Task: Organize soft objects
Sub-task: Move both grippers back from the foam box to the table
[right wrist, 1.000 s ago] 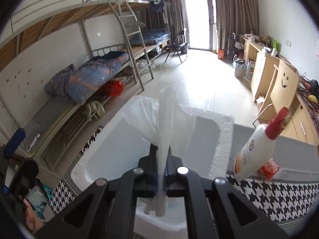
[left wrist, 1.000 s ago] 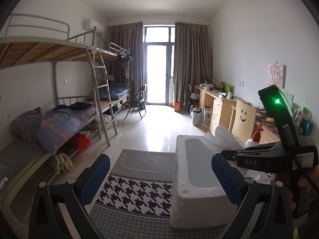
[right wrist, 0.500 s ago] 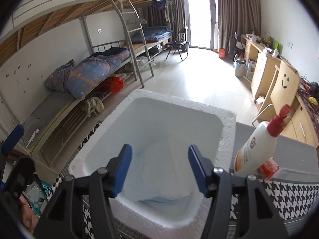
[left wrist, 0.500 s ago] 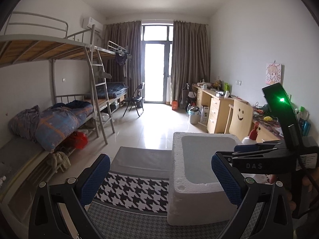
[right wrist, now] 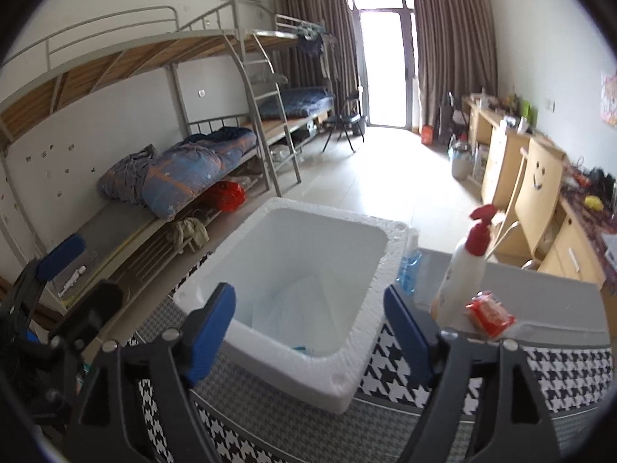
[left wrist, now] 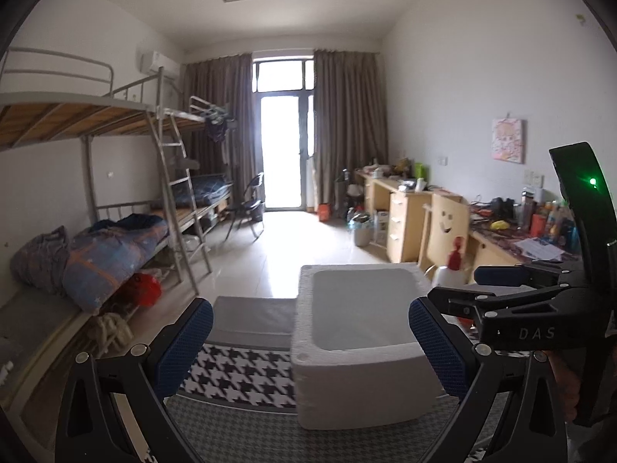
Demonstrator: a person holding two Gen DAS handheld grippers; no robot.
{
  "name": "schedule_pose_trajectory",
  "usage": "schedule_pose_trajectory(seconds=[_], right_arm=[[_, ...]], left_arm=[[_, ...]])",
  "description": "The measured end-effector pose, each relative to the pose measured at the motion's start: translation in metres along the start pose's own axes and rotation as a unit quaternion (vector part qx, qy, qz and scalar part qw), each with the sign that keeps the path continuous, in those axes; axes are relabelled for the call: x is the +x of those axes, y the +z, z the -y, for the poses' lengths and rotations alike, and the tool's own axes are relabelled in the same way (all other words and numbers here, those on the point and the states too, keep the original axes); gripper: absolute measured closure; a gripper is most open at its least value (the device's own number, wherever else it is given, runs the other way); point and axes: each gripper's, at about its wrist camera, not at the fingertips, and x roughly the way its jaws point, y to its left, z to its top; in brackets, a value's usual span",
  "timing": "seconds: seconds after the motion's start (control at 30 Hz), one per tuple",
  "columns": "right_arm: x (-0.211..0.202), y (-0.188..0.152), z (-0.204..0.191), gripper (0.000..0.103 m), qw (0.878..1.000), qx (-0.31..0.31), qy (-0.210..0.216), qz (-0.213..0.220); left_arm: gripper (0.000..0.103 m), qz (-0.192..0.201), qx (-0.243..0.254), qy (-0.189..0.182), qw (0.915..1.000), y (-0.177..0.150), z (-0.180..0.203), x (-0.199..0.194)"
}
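Rough white foam box (right wrist: 370, 270), glossy tiled floor (right wrist: 381, 189), woven houndstooth cloth (right wrist: 559, 374).

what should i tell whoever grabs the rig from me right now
Right tongs: jaws opening, nothing between them, poised above the near rim of the white foam box.
Left tongs: open and empty, aimed at the same box from its other side.
Things: a pale plastic bag lies at the bottom of the box. A small red packet and a blue packet sit on the houndstooth cloth, beside a red-capped pump bottle.
Done: the bag is in the box.
Left: probably the red and blue packets, if they count as soft; the bottle looks rigid.
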Motion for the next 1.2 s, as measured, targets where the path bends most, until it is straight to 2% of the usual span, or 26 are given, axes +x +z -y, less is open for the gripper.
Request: schedule_pose_trajectory(seconds=[0.1, 0.3, 0.47, 0.73, 1.1, 1.2], right_arm=[[-0.016, -0.007, -0.003, 0.018, 1.000, -0.004, -0.004, 0.018], [-0.038, -0.019, 0.003, 0.018, 0.999, 0.019, 0.018, 0.031], [-0.064, -0.032, 0.005, 0.018, 0.997, 0.010, -0.015, 0.072], [-0.096, -0.058, 0.014, 0.018, 0.992, 0.020, -0.057, 0.113], [-0.122, -0.091, 0.030, 0.018, 0.987, 0.039, -0.086, 0.130], [-0.128, -0.099, 0.036, 0.018, 0.986, 0.047, -0.089, 0.131]], left_arm=[[0.001, 0.010, 0.000, -0.012, 0.9999, 0.002, 0.002, -0.010], [0.001, 0.026, -0.004, -0.037, 0.9990, 0.001, 0.010, -0.032], [0.001, 0.034, 0.004, -0.051, 0.9981, -0.003, 0.020, -0.042], [0.001, 0.051, -0.008, -0.086, 0.9949, -0.014, 0.028, -0.053], [0.001, 0.047, -0.002, -0.121, 0.9915, -0.029, 0.057, -0.062], [0.001, 0.047, 0.000, -0.120, 0.9916, -0.032, 0.063, -0.065]])
